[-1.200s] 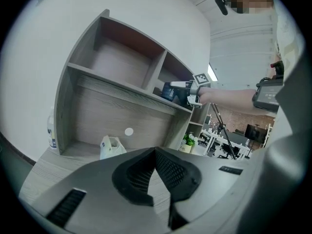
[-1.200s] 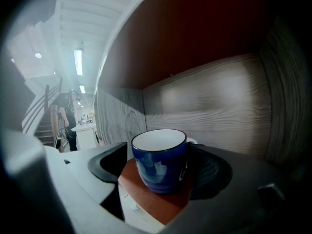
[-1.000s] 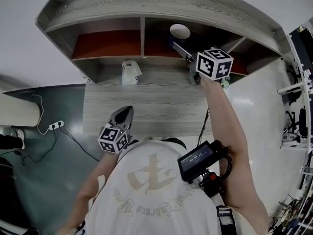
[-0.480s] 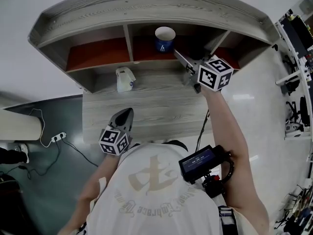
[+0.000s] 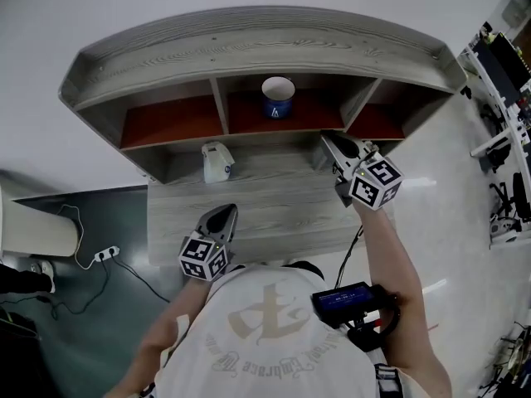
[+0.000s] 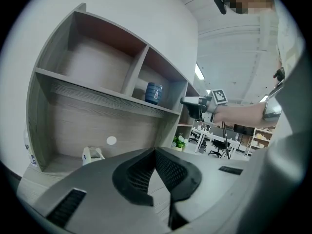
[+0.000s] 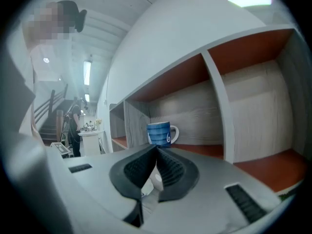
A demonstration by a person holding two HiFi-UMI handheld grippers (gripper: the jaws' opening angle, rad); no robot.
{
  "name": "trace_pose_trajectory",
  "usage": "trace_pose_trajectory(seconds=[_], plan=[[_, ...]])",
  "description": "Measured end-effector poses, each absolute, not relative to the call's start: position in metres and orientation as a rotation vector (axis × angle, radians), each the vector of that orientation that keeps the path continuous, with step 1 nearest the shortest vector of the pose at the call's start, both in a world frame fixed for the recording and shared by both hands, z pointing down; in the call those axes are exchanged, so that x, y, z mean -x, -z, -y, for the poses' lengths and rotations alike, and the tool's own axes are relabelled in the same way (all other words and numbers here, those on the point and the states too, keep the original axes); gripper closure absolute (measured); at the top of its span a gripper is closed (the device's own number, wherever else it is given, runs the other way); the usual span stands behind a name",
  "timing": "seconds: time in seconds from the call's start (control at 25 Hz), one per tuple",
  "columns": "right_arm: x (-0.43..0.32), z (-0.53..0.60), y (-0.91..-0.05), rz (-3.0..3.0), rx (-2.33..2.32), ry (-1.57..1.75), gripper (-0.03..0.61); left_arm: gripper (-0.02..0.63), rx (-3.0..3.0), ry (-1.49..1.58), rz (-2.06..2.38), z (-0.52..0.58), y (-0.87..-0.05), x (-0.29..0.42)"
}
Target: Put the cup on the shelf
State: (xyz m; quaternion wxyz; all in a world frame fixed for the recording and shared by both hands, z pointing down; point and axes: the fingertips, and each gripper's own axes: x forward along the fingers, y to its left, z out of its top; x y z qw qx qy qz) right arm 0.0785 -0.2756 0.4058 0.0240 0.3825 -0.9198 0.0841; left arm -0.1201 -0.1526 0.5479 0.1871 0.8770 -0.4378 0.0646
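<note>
A blue cup [image 5: 278,96] with a white inside stands upright in the middle compartment of the grey wooden shelf [image 5: 249,44]; it also shows in the left gripper view [image 6: 153,92] and the right gripper view [image 7: 160,133]. My right gripper [image 5: 331,140] hovers in front of the shelf, to the right of the cup and well clear of it. Its jaws have just been closing and now meet with nothing between them [image 7: 157,148]. Low over the desk near my body is the left gripper [image 5: 229,211], its jaws together and empty [image 6: 155,150].
A small white container [image 5: 217,161] stands on the desk [image 5: 274,206] under the shelf's left compartment. Upright dividers [image 5: 221,106] split the shelf into three red-floored bays. A power strip and cable [image 5: 104,255] lie on the floor at the left.
The right gripper has pulled back from the cup and out of the shelf bay, and its jaws have closed. The cup stays standing on the shelf. The left gripper has shifted slightly.
</note>
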Motion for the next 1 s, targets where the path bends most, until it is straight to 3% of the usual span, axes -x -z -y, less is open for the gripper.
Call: trace_pose_trajectory(seconds=[1.0], plan=[[-0.091,0.172,-0.513,2.863,-1.073,-0.520,0.577,0.612,-2.507,-0.190,1.185,0.158,-0.540,0.091]])
